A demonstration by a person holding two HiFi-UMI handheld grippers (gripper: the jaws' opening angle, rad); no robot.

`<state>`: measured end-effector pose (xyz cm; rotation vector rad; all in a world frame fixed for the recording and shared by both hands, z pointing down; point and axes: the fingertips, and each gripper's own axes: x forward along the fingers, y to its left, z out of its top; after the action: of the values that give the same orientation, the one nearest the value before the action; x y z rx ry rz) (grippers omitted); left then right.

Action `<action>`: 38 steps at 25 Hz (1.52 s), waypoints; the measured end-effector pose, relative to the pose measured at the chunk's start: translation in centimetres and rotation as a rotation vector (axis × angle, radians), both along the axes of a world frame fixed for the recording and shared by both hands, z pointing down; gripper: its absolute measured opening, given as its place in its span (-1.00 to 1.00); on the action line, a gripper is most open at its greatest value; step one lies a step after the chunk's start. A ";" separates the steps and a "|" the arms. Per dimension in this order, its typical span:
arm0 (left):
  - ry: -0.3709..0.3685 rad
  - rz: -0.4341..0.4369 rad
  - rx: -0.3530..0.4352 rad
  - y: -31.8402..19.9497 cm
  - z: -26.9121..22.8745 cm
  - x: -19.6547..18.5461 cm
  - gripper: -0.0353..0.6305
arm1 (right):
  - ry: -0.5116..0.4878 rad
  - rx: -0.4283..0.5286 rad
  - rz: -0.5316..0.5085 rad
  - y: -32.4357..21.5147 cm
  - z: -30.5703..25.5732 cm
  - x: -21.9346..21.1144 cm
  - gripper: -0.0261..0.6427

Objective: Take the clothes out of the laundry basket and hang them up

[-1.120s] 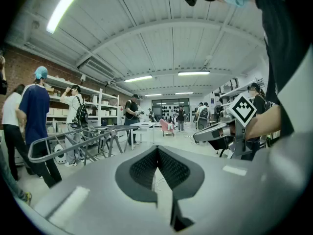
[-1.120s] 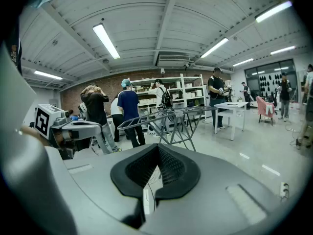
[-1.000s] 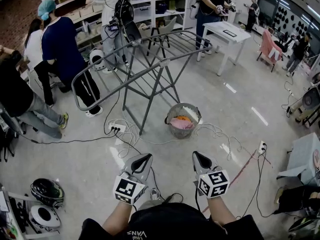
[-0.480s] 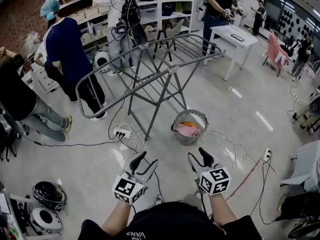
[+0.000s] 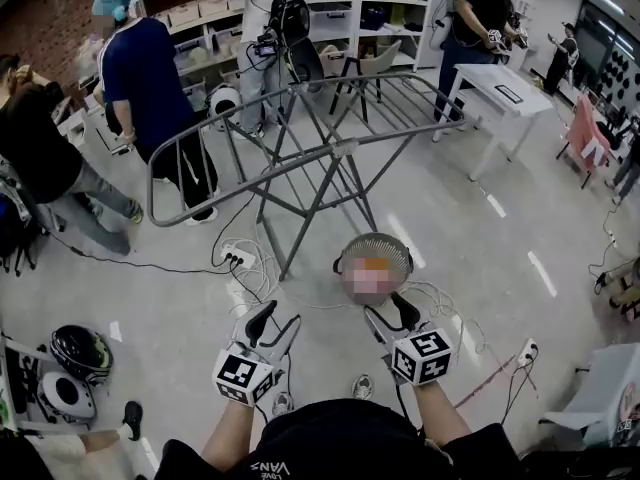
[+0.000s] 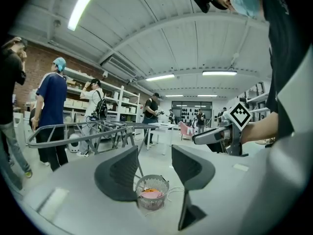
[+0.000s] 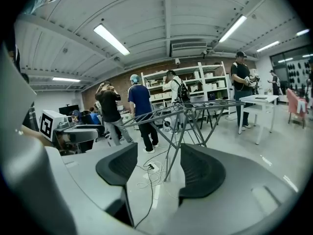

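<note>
A round wire laundry basket [image 5: 375, 252] stands on the floor at the foot of the grey drying rack [image 5: 300, 148], whose bars are bare. In the left gripper view the basket [image 6: 152, 192] holds pink and orange clothes [image 6: 151, 193]. My left gripper [image 5: 277, 320] is held in the air short of the basket and to its left. Its jaws have just been opening and are open with nothing between them [image 6: 154, 165]. My right gripper [image 5: 392, 310] hangs just before the basket's near rim. It has also just been opening and is wide open and empty [image 7: 159, 168].
A power strip with loose cables [image 5: 235, 258] lies on the floor left of the basket. Several people stand around the rack's far side. A white table [image 5: 505, 88] is at the back right. Helmets [image 5: 80, 350] lie at the lower left.
Both grippers have gone from shut to open. I have moved forward: the basket and rack are now nearer, and the right gripper has come close to the basket's rim.
</note>
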<state>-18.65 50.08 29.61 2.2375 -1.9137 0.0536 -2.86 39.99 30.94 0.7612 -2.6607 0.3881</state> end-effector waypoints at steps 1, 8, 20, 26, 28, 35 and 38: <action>0.006 -0.027 -0.004 -0.8 0.2 0.6 -0.33 | 0.008 -0.004 -0.021 -1.1 0.2 0.7 -0.13; 0.025 -0.162 -0.036 -5.0 1.0 4.6 -0.33 | 0.049 -0.036 -0.125 -7.6 1.4 4.4 -0.13; 0.051 -0.218 -0.119 -9.2 3.5 4.6 -0.33 | 0.078 -0.121 -0.152 -13.7 5.1 4.0 -0.13; 0.082 -0.157 -0.131 -14.7 5.9 2.4 -0.33 | 0.131 -0.138 -0.126 -17.9 7.9 1.9 -0.13; 0.086 -0.126 -0.144 -16.8 6.7 1.5 -0.33 | 0.151 -0.137 -0.121 -19.2 8.7 0.9 -0.13; 0.096 -0.016 -0.193 -22.8 10.1 -1.8 -0.33 | 0.226 -0.161 -0.103 -23.6 12.2 -3.0 -0.13; 0.090 0.047 -0.232 -24.8 12.5 -2.1 -0.33 | 0.272 -0.169 -0.112 -25.0 14.5 -4.1 -0.13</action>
<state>-20.79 25.28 42.09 2.0938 -1.7132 0.1695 -6.94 14.96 45.47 0.5666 -2.3684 0.4390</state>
